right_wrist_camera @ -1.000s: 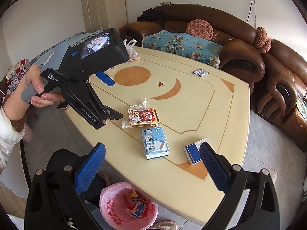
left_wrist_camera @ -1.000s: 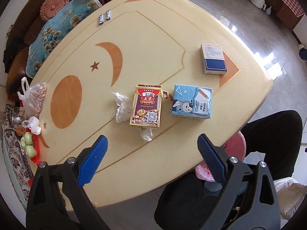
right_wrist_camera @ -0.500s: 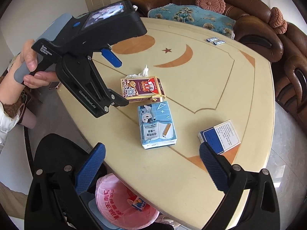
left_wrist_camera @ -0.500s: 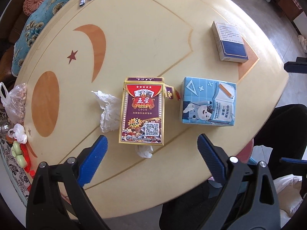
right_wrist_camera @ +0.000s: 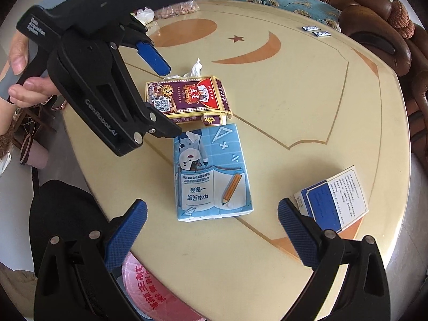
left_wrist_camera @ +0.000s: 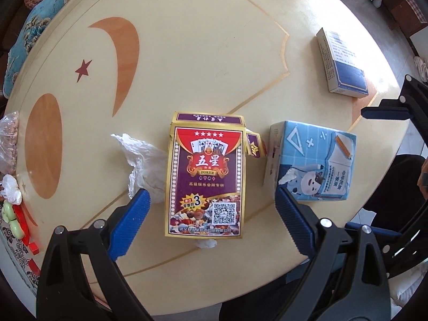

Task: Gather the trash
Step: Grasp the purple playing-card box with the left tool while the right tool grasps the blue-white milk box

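A purple and red playing-card box [left_wrist_camera: 206,176] lies flat on the cream table [left_wrist_camera: 203,53], its end flap open. A crumpled white tissue [left_wrist_camera: 144,165] touches its left side, and a small tissue wad [left_wrist_camera: 206,243] peeks out under its near end. My left gripper [left_wrist_camera: 211,198] is open, hovering with a finger on either side of the box's near end. In the right wrist view the card box [right_wrist_camera: 184,96] sits under the left gripper [right_wrist_camera: 172,101]. My right gripper [right_wrist_camera: 212,208] is open above the near end of a blue tissue pack [right_wrist_camera: 211,176], holding nothing.
A blue and white box [right_wrist_camera: 334,200] lies near the table's right edge. A pink-lined trash bin [right_wrist_camera: 149,286] stands on the floor below the near edge. Two small sachets [right_wrist_camera: 315,30] lie at the far side, with a bag of nuts [left_wrist_camera: 5,139] at the left and brown sofas behind.
Both grippers have dropped closer to the table. The left one now straddles the card box and the right one hangs over the blue tissue pack. Both stay open.
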A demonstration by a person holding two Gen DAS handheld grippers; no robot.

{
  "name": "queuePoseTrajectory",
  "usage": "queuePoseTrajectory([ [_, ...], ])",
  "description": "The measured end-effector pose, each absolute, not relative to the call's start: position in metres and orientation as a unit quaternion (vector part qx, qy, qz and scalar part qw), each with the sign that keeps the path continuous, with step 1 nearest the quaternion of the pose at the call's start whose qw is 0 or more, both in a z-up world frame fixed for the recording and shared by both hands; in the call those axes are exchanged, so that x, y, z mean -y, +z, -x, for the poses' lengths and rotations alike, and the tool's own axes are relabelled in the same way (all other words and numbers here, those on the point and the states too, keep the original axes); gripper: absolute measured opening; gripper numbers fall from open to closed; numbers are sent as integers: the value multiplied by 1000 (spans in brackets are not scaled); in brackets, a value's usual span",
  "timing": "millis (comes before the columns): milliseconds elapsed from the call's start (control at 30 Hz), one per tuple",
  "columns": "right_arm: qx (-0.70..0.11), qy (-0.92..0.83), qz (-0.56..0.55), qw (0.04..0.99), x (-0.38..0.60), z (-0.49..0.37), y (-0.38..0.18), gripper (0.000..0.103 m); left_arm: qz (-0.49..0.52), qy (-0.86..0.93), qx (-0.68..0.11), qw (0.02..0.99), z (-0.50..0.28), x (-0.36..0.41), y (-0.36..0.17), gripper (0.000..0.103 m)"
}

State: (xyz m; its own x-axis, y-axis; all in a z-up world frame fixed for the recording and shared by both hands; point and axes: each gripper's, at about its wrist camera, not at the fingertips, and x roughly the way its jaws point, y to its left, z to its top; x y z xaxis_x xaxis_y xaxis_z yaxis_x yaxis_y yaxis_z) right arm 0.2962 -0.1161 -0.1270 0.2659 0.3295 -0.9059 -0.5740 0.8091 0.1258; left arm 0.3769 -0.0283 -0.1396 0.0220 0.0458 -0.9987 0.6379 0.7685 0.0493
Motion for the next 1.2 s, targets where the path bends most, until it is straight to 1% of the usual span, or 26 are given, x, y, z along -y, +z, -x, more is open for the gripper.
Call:
queuePoseTrajectory([
  [267,-545,294,107,778,108,-307,-145,96,-251,-247,-663,661,-377,32,-140,92],
  [500,-538,286,110,785,105,-311,-154,96,-232,-257,-669,658,-377,33,-147,92],
  [567,-538,285,104,787,106,-313,-158,89,-232,-260,-668,657,-376,30,-147,92],
  [633,-546,286,100,781,107,-315,-162,78,-231,-266,-669,655,-373,28,-148,92],
  [1133,-544,284,97,784,110,-316,-167,77,-199,-279,-669,660,-379,3,-153,92],
  [1200,-542,284,97,785,108,-315,-167,76,-194,-286,-667,660,-379,0,-151,89],
])
